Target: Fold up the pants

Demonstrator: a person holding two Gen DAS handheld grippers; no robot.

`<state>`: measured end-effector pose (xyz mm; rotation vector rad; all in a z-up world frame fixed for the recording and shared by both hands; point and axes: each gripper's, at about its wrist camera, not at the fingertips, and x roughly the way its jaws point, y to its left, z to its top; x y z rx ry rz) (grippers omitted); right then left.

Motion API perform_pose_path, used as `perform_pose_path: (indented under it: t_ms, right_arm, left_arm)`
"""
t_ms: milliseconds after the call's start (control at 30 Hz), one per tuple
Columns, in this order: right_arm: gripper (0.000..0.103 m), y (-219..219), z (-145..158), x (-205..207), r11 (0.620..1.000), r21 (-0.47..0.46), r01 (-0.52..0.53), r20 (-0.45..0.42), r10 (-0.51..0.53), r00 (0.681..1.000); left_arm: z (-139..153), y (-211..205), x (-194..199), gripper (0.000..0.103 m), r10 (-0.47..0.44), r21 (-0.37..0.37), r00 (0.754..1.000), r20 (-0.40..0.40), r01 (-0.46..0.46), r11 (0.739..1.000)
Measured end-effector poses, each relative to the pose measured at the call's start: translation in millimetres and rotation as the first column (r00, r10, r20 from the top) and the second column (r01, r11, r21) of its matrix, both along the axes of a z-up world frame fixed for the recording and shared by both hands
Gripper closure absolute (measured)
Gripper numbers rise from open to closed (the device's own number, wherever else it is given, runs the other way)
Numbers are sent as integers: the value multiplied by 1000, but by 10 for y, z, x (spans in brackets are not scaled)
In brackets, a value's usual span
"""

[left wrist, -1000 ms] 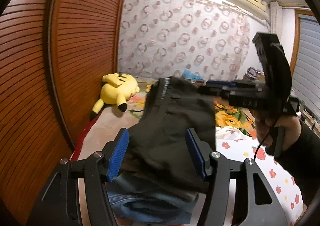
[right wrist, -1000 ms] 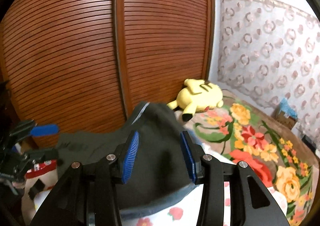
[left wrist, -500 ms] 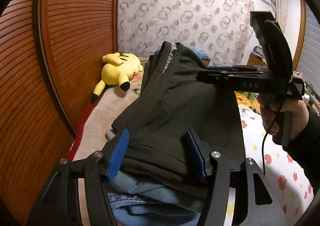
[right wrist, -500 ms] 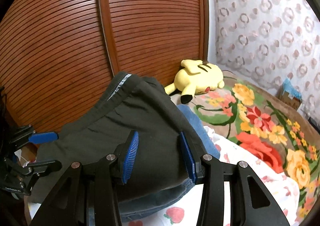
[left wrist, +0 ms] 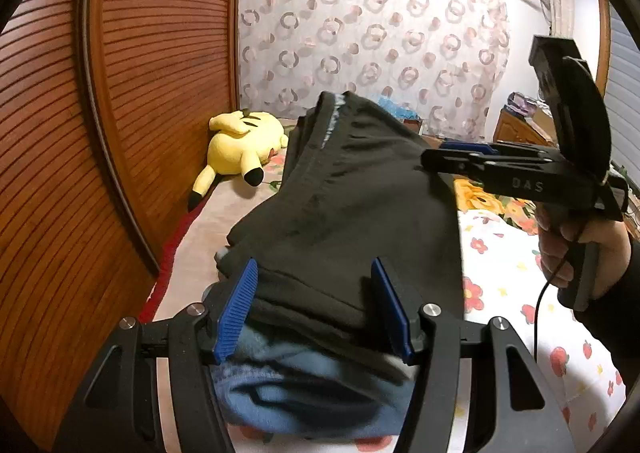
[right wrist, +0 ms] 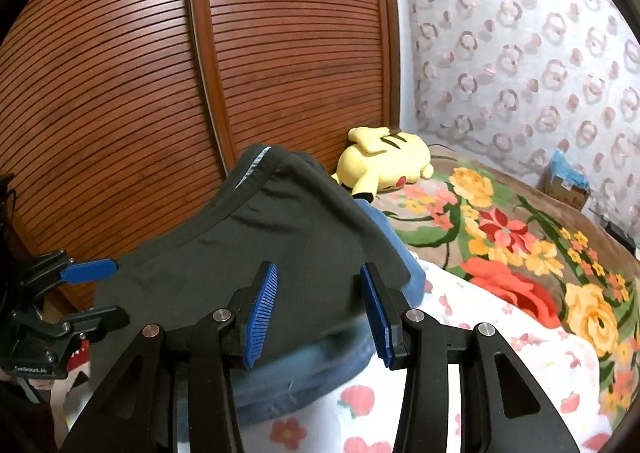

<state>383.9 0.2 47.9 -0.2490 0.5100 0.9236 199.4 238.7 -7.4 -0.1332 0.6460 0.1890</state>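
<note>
Folded dark grey pants (left wrist: 352, 193) lie on top of blue jeans (left wrist: 304, 393) on the bed. My left gripper (left wrist: 316, 309) is open, its blue pads on either side of the near end of the pants. My right gripper (right wrist: 320, 309) is open too, its pads astride the other edge of the pants (right wrist: 240, 253), with the jeans (right wrist: 304, 373) under them. The far waistband end of the pants stands raised. The right gripper also shows in the left wrist view (left wrist: 452, 157), and the left gripper in the right wrist view (right wrist: 96, 293), both open.
A white strawberry-print sheet (left wrist: 520, 293) and a flowered blanket (right wrist: 520, 245) cover the bed. A yellow plush toy (left wrist: 240, 145) lies against the slatted wooden wardrobe doors (right wrist: 200, 73). A patterned curtain (left wrist: 380, 33) hangs behind. A small box (right wrist: 568, 181) sits at the far bed edge.
The pants were lifted higher and then came lower onto the jeans. Both grippers stayed open around the cloth.
</note>
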Motion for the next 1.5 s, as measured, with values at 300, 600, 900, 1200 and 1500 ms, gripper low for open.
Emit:
perform_pose_path:
  t_ms: [300,600,900,1200,1500]
  right_arm:
    - [58,-376,86,-535,998,21,60,13,-60,998]
    - [45,-732,158,-1153,991,43,130,37,-131,991]
    - [38,-928,184,-1636,986,54,156,58,-159,986]
    - [33,-1088,158,-1969,982,66,179,72,-184,980]
    - [33,-1290,38,-2232,971,68,229,61,-233,970]
  left_arm:
    - [187,-260,-333,43,-26,29,999,44,25,999]
    - [330,-483,-637,37,-63,50,994,88,59,997]
    - [422,-664,-864,11,-81,85,991,106,73,994]
    - [469,-839,-1050,9,-112,95,987,115,102,990]
    - [378,-1077,-1149,9,-154,64,982,111,148,987]
